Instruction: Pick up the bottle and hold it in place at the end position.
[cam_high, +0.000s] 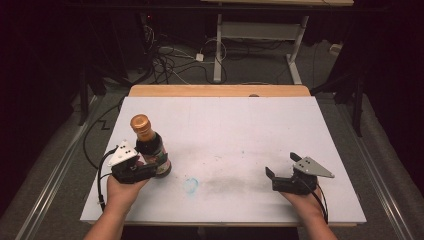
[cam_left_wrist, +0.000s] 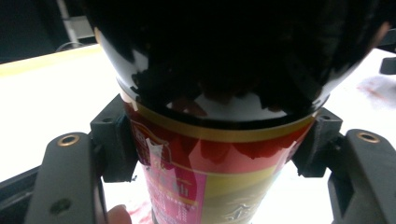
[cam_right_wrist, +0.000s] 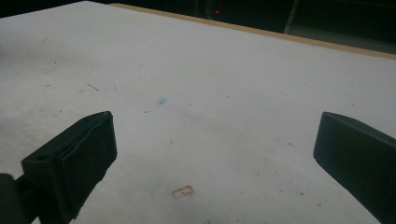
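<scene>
Dark sauce bottle with a copper-coloured cap, clamped by its labelled body in the left gripper over the left part of the white table, neck tilted toward the table's far left corner. Seen from the left gripper view, both black pads pressed against the red and gold label, one on each side of the bottle, just under the dark shoulder. Left hand wrapped around the gripper body from the near edge, cable trailing off to the left. Smudged blue ring mark on the tabletop just right of the bottle's base. Right gripper resting low over the right part of the table, well apart from the bottle, jaws spread wide with nothing between them; from the right gripper view, bare scuffed tabletop between the two pads. Wooden strip along the far edge of the table
</scene>
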